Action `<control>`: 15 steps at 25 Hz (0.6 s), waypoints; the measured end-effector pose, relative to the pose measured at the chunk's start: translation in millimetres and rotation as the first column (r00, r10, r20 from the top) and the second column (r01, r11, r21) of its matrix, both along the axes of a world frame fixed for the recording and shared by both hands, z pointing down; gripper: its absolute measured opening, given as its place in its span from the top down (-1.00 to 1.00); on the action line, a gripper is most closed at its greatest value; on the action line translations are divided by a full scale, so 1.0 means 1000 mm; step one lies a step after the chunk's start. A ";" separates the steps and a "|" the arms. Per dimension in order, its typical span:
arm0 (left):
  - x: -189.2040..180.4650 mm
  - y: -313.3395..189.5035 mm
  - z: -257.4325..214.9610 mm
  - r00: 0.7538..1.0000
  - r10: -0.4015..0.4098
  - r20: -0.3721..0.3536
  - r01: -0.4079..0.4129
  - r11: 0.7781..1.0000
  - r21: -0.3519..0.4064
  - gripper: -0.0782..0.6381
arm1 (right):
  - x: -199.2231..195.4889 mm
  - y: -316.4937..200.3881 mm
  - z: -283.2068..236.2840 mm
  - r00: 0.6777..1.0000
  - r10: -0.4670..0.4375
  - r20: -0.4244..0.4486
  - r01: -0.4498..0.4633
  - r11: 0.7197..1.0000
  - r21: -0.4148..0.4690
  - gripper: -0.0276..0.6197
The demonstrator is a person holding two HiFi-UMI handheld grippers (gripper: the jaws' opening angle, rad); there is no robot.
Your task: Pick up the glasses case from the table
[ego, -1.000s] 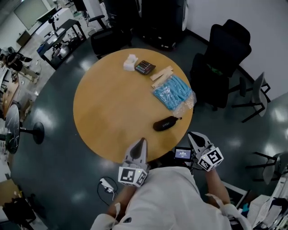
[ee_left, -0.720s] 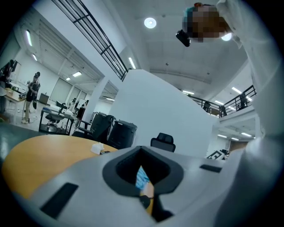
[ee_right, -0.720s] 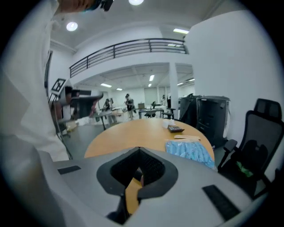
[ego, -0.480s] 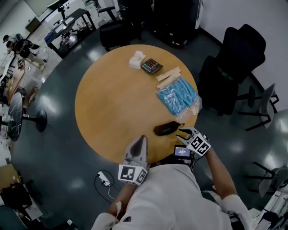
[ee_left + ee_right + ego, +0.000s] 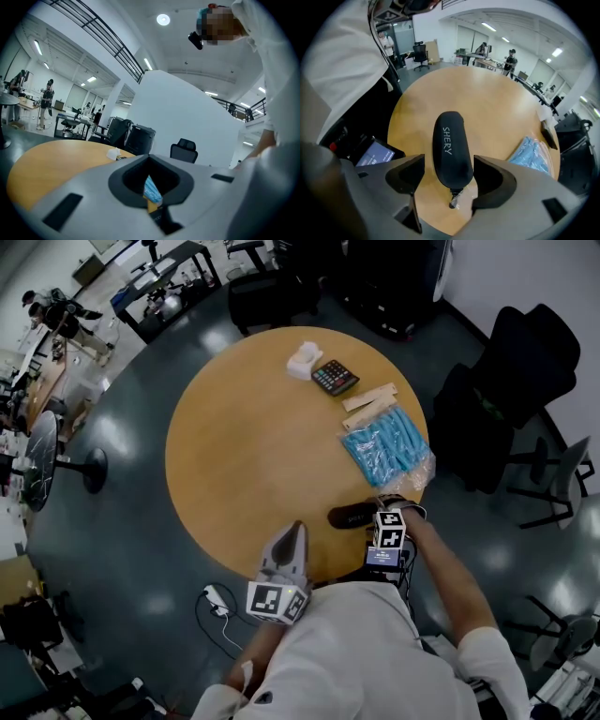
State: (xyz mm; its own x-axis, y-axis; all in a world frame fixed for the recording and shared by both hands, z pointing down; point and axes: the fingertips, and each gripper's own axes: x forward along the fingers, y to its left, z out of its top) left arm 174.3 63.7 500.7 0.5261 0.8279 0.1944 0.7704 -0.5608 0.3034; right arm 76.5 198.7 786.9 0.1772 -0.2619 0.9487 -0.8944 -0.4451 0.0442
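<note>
Nothing is picked up yet: the black glasses case [image 5: 451, 149] lies closed near the table's [image 5: 253, 456] edge, its contents unseen. It sits between the opening jaws of the right gripper [image 5: 449, 180], not yet squeezed or lifted. The left gripper [image 5: 294, 532] hangs closed and empty, and farther off a clear bag [image 5: 386, 444] holds blue items.

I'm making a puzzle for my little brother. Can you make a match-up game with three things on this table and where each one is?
Things:
1. black oval fabric glasses case
2. blue plastic-wrapped bundle
3. dark flat calculator

Places:
A. far side of the round wooden table, right beside a small white object
B. between the right gripper jaws
C. at the table's right edge in the head view, alongside the pale wooden strips

Pairs: 1-B, 2-C, 3-A. The right gripper's jaws are opening and do not press the case.
</note>
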 end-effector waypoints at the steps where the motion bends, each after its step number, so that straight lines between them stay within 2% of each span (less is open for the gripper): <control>1: 0.001 -0.001 0.001 1.000 -0.003 0.001 0.003 1.000 0.005 0.76 | 0.002 0.001 0.008 0.999 -0.029 0.017 0.030 0.999 -0.024 -0.05; 4: 0.004 -0.003 0.006 1.000 -0.003 0.000 0.003 1.000 0.022 0.76 | 0.010 0.002 0.024 0.996 -0.079 0.036 0.081 0.995 -0.064 -0.06; 10: 0.009 -0.005 0.006 0.999 -0.033 0.022 0.032 0.999 0.031 0.76 | 0.012 -0.004 0.041 0.987 -0.144 0.077 0.150 0.986 -0.070 -0.09; 15: 0.010 -0.007 0.008 0.999 -0.028 0.019 0.028 0.999 0.034 0.76 | 0.019 0.000 0.033 0.996 -0.087 0.024 0.089 0.994 -0.071 -0.09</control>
State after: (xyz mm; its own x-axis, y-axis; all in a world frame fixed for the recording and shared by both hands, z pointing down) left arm 184.1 56.7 508.6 0.5448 0.8056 0.2329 0.7483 -0.5924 0.2986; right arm 95.4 198.4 820.2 0.1368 -0.2067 0.9688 -0.9310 -0.3609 0.0545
